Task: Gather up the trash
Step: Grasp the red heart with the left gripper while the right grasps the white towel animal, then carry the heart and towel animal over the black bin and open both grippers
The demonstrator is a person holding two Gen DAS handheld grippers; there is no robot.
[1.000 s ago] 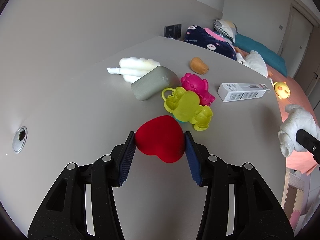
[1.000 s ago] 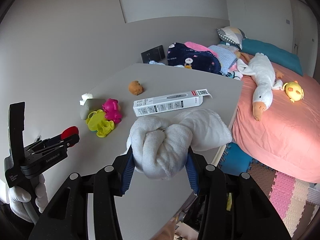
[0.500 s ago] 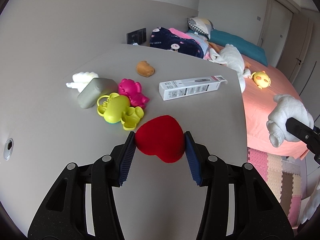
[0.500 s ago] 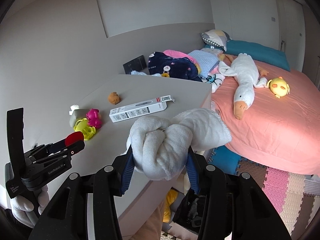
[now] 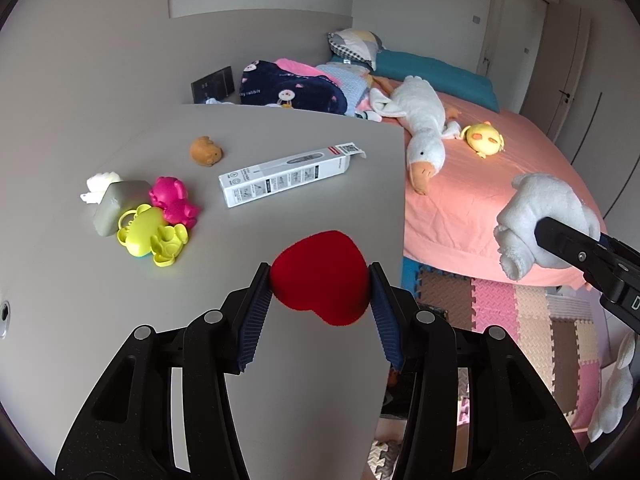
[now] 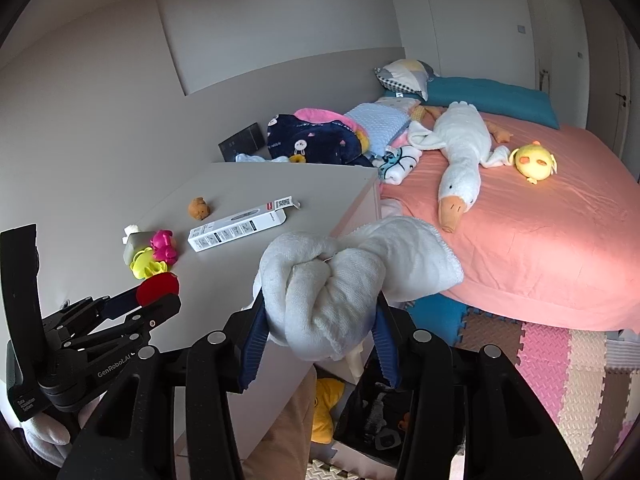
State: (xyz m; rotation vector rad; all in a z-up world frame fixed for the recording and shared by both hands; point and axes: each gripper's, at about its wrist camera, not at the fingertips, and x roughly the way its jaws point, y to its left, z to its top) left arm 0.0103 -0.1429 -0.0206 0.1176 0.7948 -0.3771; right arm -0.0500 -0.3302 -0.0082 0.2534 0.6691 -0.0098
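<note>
In the left wrist view, a cluster of small toys is seen at the left of the frame on a grey table (image 5: 80, 280): a grey block (image 5: 116, 206), a pink toy (image 5: 172, 200) and a yellow-green toy (image 5: 150, 236), all touching. Further up, an orange toy (image 5: 205, 151) is set apart, and a long white box (image 5: 288, 174) lies at centre. At lower centre, a red heart-shaped object (image 5: 322, 276) is clamped between the blue pads of the left gripper (image 5: 320, 280), above the table's right edge. A pink bed (image 5: 500, 200) with a white goose plush (image 5: 424, 136) fills the right. At the far right, a white towel bundle (image 5: 540, 220) is pinched by the right gripper (image 5: 536, 236).

In the right wrist view, the left gripper is seen at lower left, and the towel bundle is squeezed at centre, beyond the table's edge, over the floor.
</note>
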